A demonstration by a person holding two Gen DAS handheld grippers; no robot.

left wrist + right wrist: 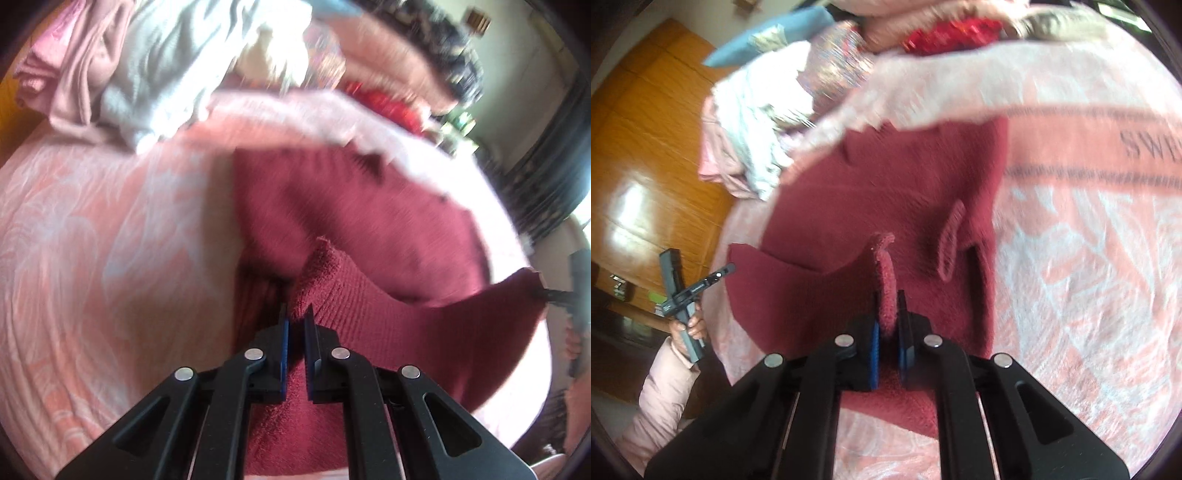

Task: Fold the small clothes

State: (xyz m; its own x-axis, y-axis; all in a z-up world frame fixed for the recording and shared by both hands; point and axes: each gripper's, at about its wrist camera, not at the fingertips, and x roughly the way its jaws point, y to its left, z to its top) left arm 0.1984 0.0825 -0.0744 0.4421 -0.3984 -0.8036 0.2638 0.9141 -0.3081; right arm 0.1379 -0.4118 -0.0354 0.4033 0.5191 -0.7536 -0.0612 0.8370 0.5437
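Note:
A dark red knit garment lies spread on a pink patterned blanket. My left gripper is shut on one lifted edge of it. In the right wrist view the same garment shows, and my right gripper is shut on another lifted edge. The cloth hangs raised between the two grippers. The right gripper shows at the right edge of the left wrist view. The left gripper shows at the left of the right wrist view, held by a hand in a pink sleeve.
A pile of white, grey and pink clothes lies at the far left of the bed, also in the right wrist view. A red item and pink bedding lie at the back. A wooden floor is beside the bed.

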